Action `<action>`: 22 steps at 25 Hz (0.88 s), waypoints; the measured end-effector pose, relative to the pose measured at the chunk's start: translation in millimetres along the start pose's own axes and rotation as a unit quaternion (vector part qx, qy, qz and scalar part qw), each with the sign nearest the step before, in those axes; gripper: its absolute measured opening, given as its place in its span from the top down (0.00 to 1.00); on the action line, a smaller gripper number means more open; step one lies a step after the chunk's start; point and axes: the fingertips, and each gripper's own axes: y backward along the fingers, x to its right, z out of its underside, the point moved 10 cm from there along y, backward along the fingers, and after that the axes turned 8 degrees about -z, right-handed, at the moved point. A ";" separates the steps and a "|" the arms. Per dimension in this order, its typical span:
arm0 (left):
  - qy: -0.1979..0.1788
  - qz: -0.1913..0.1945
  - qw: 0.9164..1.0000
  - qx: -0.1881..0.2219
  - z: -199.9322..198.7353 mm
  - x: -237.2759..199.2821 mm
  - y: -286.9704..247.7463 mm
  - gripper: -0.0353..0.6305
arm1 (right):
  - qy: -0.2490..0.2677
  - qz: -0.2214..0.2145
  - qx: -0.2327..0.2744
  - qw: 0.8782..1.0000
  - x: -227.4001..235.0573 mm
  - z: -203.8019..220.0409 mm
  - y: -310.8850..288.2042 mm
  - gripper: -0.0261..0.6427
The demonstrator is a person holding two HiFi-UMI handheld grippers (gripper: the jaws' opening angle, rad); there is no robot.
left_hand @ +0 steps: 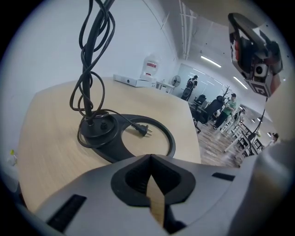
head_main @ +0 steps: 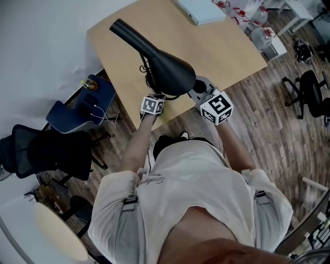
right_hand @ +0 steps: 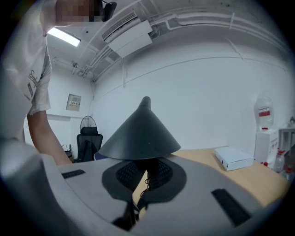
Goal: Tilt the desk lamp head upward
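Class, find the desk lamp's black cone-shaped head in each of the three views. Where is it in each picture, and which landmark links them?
Head view: the lamp head lies upper centre, over the desk.
Left gripper view: not in it; only the lamp base and cord show.
Right gripper view: the lamp head sits dead centre.
Shared landmark: the white box on the desk.

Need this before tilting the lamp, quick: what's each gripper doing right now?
Left gripper: closed, holding nothing.
Right gripper: closed, holding nothing; the lamp head sits just beyond it.
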 end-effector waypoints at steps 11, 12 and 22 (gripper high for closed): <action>-0.010 -0.005 1.000 -0.005 0.6 -0.9 -2.6 0.93 | -0.011 0.004 -0.010 1.000 -6.9 -59.1 40.9 0.97; -0.010 -0.005 1.000 -0.005 0.4 -0.8 -2.9 0.93 | -0.011 0.004 -0.010 1.000 -8.1 -62.3 43.5 0.97; -0.015 -0.007 1.000 -0.020 -2.0 1.0 -3.6 0.93 | -0.003 0.005 0.011 1.000 -14.3 -103.8 59.8 0.97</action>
